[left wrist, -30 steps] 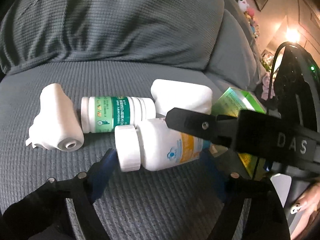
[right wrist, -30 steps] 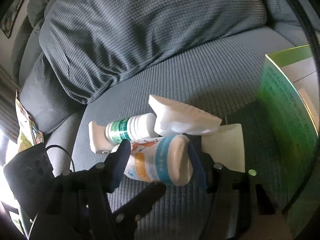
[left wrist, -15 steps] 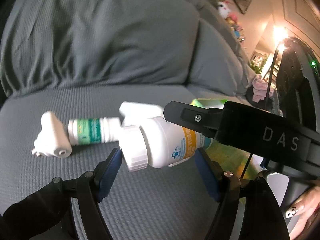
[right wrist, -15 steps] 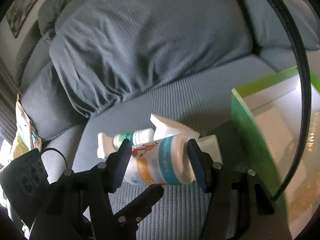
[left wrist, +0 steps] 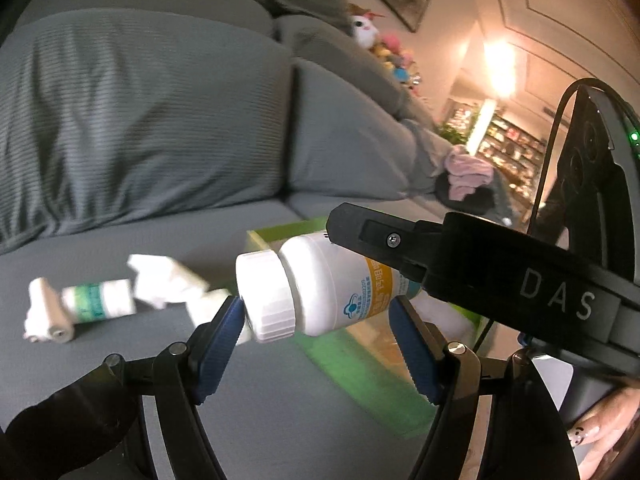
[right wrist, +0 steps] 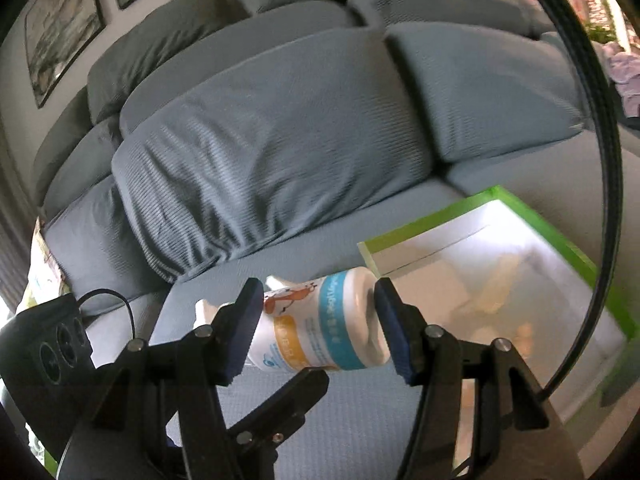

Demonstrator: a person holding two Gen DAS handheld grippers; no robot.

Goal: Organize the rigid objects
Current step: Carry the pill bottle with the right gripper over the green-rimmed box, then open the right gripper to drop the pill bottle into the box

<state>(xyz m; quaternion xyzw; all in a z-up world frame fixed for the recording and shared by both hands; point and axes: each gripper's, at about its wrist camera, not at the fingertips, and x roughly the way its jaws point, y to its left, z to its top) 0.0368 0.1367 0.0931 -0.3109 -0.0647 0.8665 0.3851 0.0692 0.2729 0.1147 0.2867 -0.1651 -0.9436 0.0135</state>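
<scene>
A white bottle (left wrist: pixel 324 292) with an orange and blue label and a ribbed white cap hangs in the air above the grey sofa seat (left wrist: pixel 120 248). My left gripper (left wrist: pixel 316 312) is shut on it, the left pad against the cap and the right pad near its base. My right gripper (right wrist: pixel 316 320) is shut on the same bottle (right wrist: pixel 316 332), one black finger lying across its top in the left wrist view. An open green box (right wrist: pixel 496 194) with a white inside stands just right of the bottle.
On the seat to the left lie a green-labelled bottle (left wrist: pixel 100 300), a white cone-shaped piece (left wrist: pixel 48 316) and a white packet (left wrist: pixel 168 284). Big grey back cushions (right wrist: pixel 260 152) rise behind. A person's hand (left wrist: pixel 608 436) shows at the lower right.
Both grippers have lifted the white bottle off the seat and carried it right, toward the green box. The left jaws have drawn in onto it. The other items stay on the seat.
</scene>
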